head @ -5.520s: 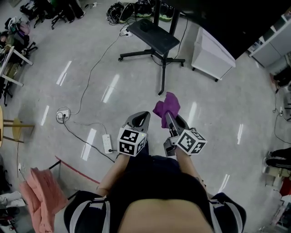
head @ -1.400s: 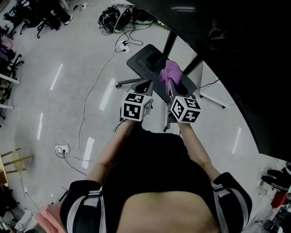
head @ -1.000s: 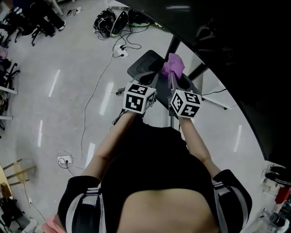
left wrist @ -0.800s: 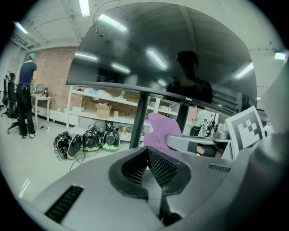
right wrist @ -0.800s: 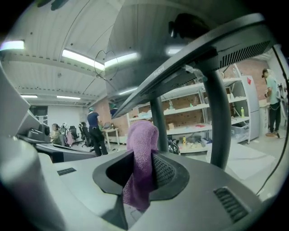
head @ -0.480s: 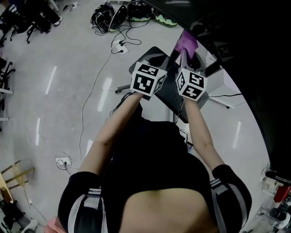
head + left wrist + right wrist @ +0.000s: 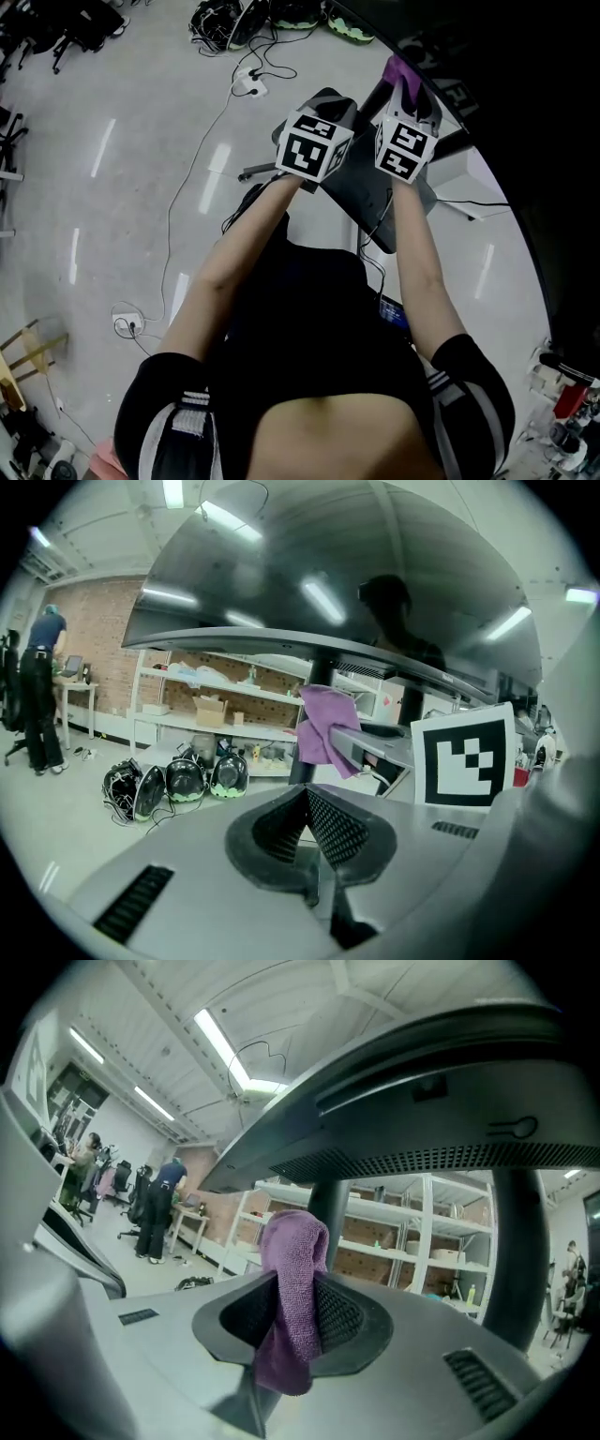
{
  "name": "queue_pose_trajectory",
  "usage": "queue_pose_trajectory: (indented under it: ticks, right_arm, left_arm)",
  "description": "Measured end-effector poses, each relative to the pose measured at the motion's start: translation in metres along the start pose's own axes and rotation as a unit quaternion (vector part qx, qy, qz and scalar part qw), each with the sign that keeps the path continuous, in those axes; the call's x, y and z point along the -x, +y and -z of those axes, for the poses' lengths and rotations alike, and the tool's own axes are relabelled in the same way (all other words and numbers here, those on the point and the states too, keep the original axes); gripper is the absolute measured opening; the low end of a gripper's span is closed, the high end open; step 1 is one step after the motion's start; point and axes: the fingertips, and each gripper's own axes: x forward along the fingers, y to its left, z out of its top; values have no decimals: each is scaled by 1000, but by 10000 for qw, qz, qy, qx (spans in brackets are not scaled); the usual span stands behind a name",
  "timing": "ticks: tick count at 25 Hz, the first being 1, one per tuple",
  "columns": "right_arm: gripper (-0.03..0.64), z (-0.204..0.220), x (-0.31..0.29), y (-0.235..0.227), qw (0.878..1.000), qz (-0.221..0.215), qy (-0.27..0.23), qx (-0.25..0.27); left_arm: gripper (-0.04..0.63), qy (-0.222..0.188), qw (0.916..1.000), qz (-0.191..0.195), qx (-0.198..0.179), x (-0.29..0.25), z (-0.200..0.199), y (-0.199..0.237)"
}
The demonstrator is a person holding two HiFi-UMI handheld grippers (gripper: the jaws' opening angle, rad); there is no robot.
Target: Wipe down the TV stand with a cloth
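The purple cloth (image 7: 401, 70) (image 7: 292, 1297) hangs from my right gripper (image 7: 410, 89) (image 7: 295, 1274), which is shut on it. That gripper is raised under the big black TV (image 7: 525, 112) (image 7: 441, 1101), just in front of a dark post of the stand (image 7: 328, 1199). The stand's dark shelf (image 7: 370, 202) lies below both grippers. My left gripper (image 7: 330, 101) (image 7: 307, 791) is held beside the right one, shut with nothing in it. In the left gripper view the cloth (image 7: 323, 728) and the right gripper's fingers (image 7: 370, 747) show ahead, by the post (image 7: 317, 672).
Helmets and bags (image 7: 225, 17) (image 7: 178, 785) lie on the floor by cables; a power strip (image 7: 127, 322) lies at the left. A white cabinet (image 7: 459, 173) stands behind the stand. Shelving (image 7: 216, 691) lines the far wall, with people (image 7: 42, 691) at a desk.
Both grippers have risen and moved forward from above the stand's shelf up under the TV. The cloth has stayed in the right gripper throughout.
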Motion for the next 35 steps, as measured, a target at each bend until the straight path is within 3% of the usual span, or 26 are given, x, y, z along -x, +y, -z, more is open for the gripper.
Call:
queue_pose_trajectory:
  ticks: [11,24,35]
  right_arm:
    - [112,38,-9,6,9986,36,500,193]
    - [112,90,-21,30,9859,-807,1190,852]
    - [112,162,-26,44,9718,-1414,1745,715]
  left_arm:
    - [6,34,9994,111,327,-6,9,13]
    - [6,192,9990,66,395,-16,30,18]
    - [6,440,9978,232,432,-19,71,11]
